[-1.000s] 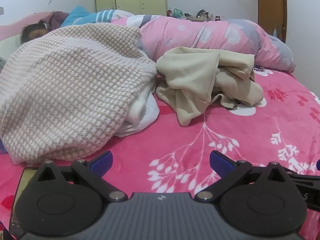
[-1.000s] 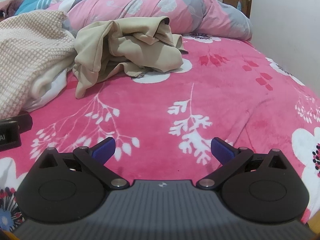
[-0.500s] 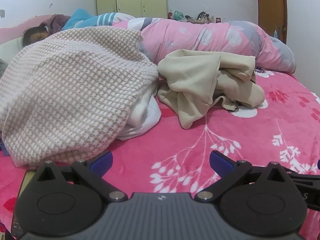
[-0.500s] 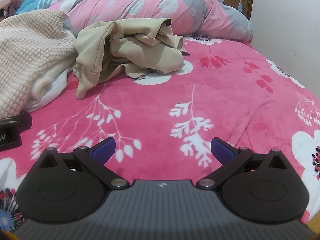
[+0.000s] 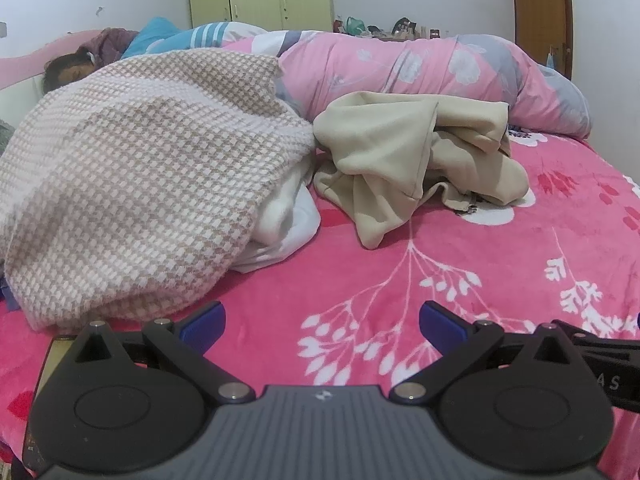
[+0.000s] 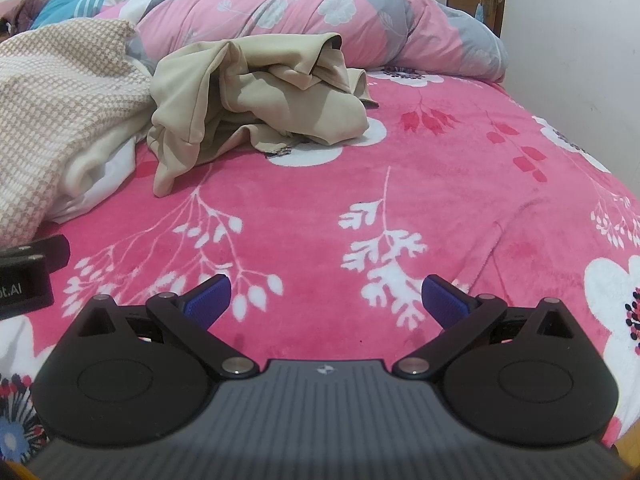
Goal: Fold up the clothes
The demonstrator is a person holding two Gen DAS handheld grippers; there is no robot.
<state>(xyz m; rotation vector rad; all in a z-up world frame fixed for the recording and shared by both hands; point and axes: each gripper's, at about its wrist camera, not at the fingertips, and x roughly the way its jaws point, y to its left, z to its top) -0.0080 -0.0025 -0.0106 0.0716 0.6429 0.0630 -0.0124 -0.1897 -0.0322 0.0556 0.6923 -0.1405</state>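
A crumpled beige garment lies in a heap on the pink floral bed cover, towards the far middle of the bed. My left gripper hovers open over the near part of the bed, well short of the garment, nothing between its blue pads. My right gripper is open too, low over the cover and also far from the heap. The left gripper's body shows at the right wrist view's left edge.
A beige-and-white checked blanket over white bedding covers the left side, touching the garment. A person's head shows at the far left. A rolled pink quilt lies across the back. White wall borders the right.
Both wrist views have crept slightly forward and upward, so the beige garment sits a little lower and larger in frame. Both grippers stay open; the garment has not moved.
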